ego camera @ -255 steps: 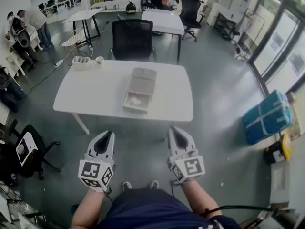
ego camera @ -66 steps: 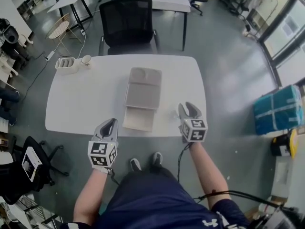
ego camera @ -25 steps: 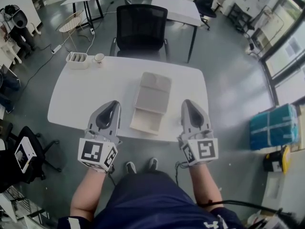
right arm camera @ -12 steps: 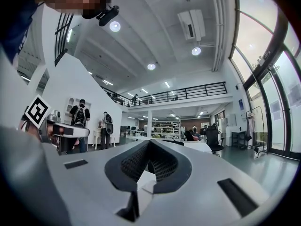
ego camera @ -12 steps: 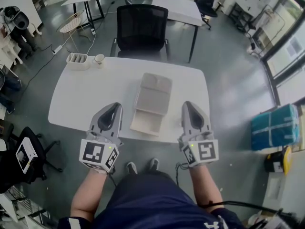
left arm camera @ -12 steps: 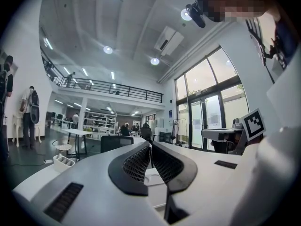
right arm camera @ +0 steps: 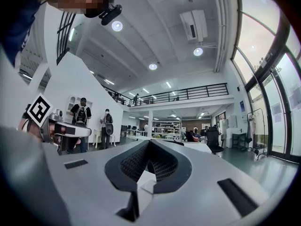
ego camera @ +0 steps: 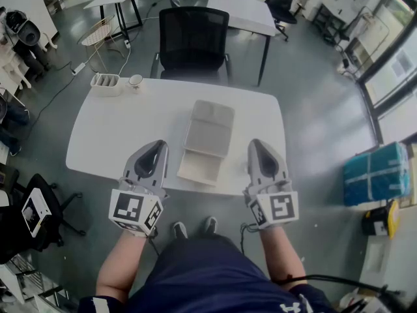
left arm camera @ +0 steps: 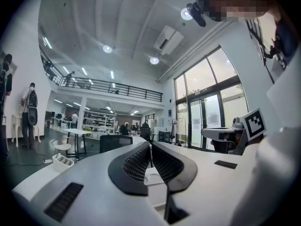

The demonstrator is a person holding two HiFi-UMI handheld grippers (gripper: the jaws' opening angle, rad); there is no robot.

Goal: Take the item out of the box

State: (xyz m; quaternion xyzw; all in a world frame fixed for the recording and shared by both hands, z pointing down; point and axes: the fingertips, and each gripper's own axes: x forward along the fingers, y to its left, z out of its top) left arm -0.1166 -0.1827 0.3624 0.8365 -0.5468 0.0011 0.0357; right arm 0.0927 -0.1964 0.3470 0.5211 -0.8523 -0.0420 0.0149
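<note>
The beige box (ego camera: 207, 135) lies open on the white table (ego camera: 117, 129), its lid folded back and its shallow tray (ego camera: 199, 168) at the front edge. The tray looks empty, and I see no loose item anywhere. My left gripper (ego camera: 155, 147) hovers above the table's front edge, left of the tray, jaws shut on nothing. My right gripper (ego camera: 256, 144) hovers level with it, right of the tray, also shut and empty. In the left gripper view the left gripper (left arm camera: 150, 145) points level across the room. The right gripper (right arm camera: 148, 143) does the same in the right gripper view.
A black office chair (ego camera: 192, 38) stands behind the table. A white holder (ego camera: 107, 82) and a cup (ego camera: 135, 80) sit at the table's far left corner. A blue bundle (ego camera: 373, 173) lies on the floor at the right. People stand far left.
In the last second both grippers barely moved. Since 2.6 s ago they rose from the table edge. The white item seen in the tray 10 s ago is gone.
</note>
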